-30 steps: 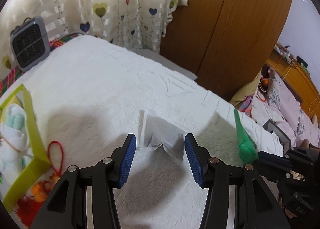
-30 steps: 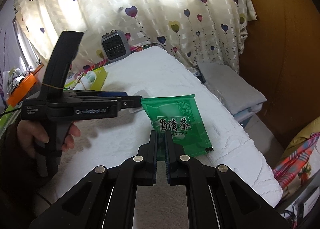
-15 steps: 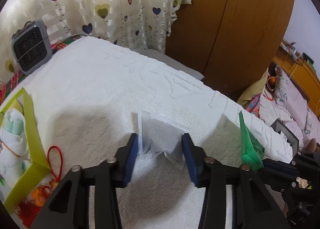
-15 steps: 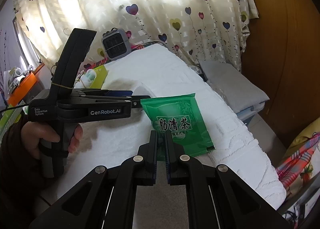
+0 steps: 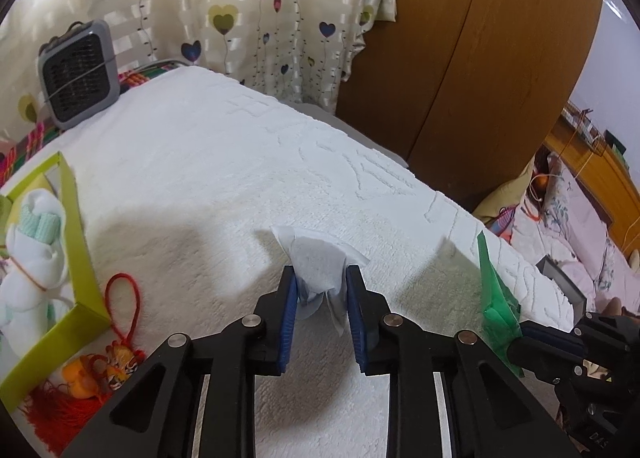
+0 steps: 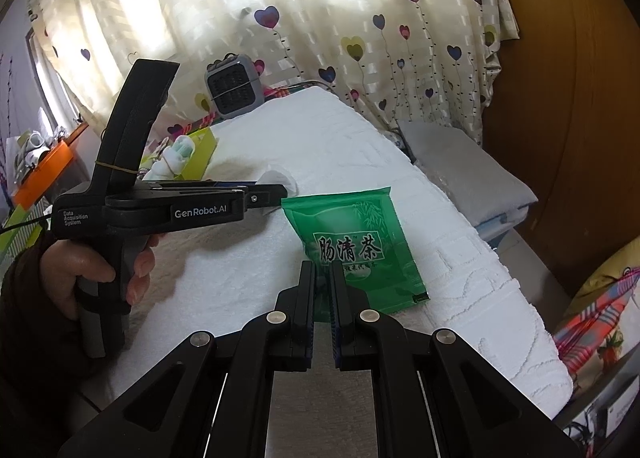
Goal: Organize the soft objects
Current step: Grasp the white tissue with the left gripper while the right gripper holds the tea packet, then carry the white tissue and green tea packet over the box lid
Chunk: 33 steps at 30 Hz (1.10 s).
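A small white tea bag (image 5: pixel 318 262) lies crumpled on the white towel (image 5: pixel 192 177). My left gripper (image 5: pixel 320 278) is closing around it, and the blue pads (image 5: pixel 290 298) press its two sides so that it bunches up. From the right wrist view the left gripper (image 6: pixel 276 193) reaches in from the left, held by a hand, with the tea bag (image 6: pixel 280 177) at its tip. My right gripper (image 6: pixel 323 270) is shut on the near edge of a green tea packet (image 6: pixel 352 234), holding it tilted over the towel. The packet (image 5: pixel 494 290) shows edge-on at the right of the left wrist view.
A yellow-green box (image 5: pixel 76 217) with a rolled white cloth bundle (image 5: pixel 36 230) sits at the left. A red tasselled ornament (image 5: pixel 112 362) lies beside it. A grey heater (image 5: pixel 78 73) stands at the far end. The wooden wardrobe (image 5: pixel 480 57) is to the right, a folded grey cloth (image 6: pixel 464 169) below it.
The left jaws have closed in from wide apart until they squeeze the tea bag, which is now bunched narrower. The right gripper and the green packet have not moved.
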Motion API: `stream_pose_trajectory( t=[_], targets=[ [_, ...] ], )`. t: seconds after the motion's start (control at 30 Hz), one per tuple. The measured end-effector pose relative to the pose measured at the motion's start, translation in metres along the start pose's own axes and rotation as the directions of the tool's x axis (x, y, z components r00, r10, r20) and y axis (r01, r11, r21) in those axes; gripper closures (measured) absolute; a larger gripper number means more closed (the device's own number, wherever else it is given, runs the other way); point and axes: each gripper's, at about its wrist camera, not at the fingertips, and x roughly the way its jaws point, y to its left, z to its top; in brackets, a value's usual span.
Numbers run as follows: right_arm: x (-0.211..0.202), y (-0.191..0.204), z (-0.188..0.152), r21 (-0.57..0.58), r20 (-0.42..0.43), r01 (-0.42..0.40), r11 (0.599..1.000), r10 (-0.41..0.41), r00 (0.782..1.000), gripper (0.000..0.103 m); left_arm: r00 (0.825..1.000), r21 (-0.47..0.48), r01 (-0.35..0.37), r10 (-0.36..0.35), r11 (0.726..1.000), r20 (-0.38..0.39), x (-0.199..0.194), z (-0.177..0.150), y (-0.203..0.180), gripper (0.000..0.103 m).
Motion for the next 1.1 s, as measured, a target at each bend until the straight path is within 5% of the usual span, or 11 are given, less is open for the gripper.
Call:
stream_pose_trajectory(
  t=[1.1],
  targets=[
    [-0.002,0.08,0.025,-0.188,0.038,-0.069,0.98,0.077,0.996,0.096,0.978,-0.144,-0.094,0.119,0.985,0.172,-0.112,-0.032,0.055,0.081]
  ],
)
